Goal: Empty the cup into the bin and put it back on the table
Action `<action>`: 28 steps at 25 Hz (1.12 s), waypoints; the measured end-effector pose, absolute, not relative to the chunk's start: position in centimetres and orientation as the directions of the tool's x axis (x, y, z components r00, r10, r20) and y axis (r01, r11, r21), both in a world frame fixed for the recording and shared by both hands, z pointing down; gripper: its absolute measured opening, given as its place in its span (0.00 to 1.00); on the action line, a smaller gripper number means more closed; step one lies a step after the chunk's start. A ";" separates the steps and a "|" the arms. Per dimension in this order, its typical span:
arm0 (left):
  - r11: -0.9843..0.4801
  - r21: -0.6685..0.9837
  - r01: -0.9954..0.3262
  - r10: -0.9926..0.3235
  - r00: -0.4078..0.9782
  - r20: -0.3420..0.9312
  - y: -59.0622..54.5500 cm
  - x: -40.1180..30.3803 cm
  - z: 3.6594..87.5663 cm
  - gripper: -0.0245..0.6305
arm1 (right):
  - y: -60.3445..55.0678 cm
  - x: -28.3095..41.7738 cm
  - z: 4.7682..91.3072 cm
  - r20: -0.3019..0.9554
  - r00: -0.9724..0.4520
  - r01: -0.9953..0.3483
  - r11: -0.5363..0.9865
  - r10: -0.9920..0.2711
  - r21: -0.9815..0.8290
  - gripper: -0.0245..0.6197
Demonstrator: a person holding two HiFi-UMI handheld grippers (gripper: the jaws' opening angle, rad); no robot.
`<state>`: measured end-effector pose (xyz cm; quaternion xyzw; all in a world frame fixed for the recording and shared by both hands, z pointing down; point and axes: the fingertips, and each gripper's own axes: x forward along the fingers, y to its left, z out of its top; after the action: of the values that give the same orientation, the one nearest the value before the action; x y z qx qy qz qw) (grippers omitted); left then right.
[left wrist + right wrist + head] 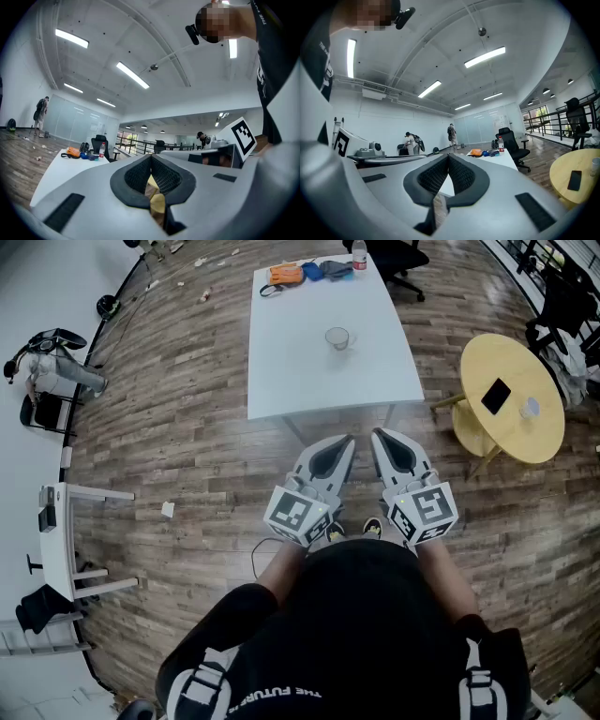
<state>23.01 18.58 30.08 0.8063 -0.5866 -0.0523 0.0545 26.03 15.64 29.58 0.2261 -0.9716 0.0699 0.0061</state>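
Observation:
A clear glass cup [337, 337] stands upright near the middle of the white table [291, 381]; what it holds cannot be told from here. Both grippers hang side by side in front of the person's body, short of the table's near edge and well apart from the cup. My left gripper [347, 442] is shut with nothing in it, and so is my right gripper [378, 435]. In the left gripper view the jaws [151, 157] meet tip to tip, pointing level across the room. The right gripper [449, 156] looks the same in its own view. No bin shows in any view.
An orange pouch [285, 275], a blue pouch [323, 270] and a bottle [358, 256] lie at the table's far end, with an office chair [398, 259] behind. A round yellow table [544, 437] with a phone [496, 396] stands to the right. A small white desk [70, 545] is at the left.

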 end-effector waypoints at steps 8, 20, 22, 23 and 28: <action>-0.295 0.161 -0.942 -0.954 0.298 -0.007 19.0 21.4 30.8 0.07 | 16.1 24.5 30.1 0.055 -0.905 -0.424 0.895 -0.421 -0.138 0.06; -0.263 0.170 -0.950 -0.964 0.266 -0.005 20.2 17.8 31.3 0.07 | 16.2 22.9 30.0 0.027 -0.915 -0.402 0.903 -0.403 -0.150 0.06; -0.256 0.176 -0.951 -0.966 0.259 -0.003 20.4 16.7 31.6 0.07 | 16.3 22.0 30.6 0.048 -0.913 -0.408 0.901 -0.405 -0.145 0.06; -0.253 0.178 -0.951 -0.966 0.257 -0.004 20.4 16.2 31.7 0.07 | 16.2 21.6 30.9 0.056 -0.912 -0.410 0.900 -0.406 -0.148 0.06; -0.245 0.172 -0.954 -0.968 0.249 0.006 19.4 14.0 33.5 0.07 | 14.2 20.3 32.6 0.072 -0.901 -0.434 0.887 -0.428 -0.159 0.06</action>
<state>14.00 19.42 33.48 0.7872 -0.6106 -0.0505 0.0702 20.25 14.22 32.56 0.2220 -0.9711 0.0858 0.0174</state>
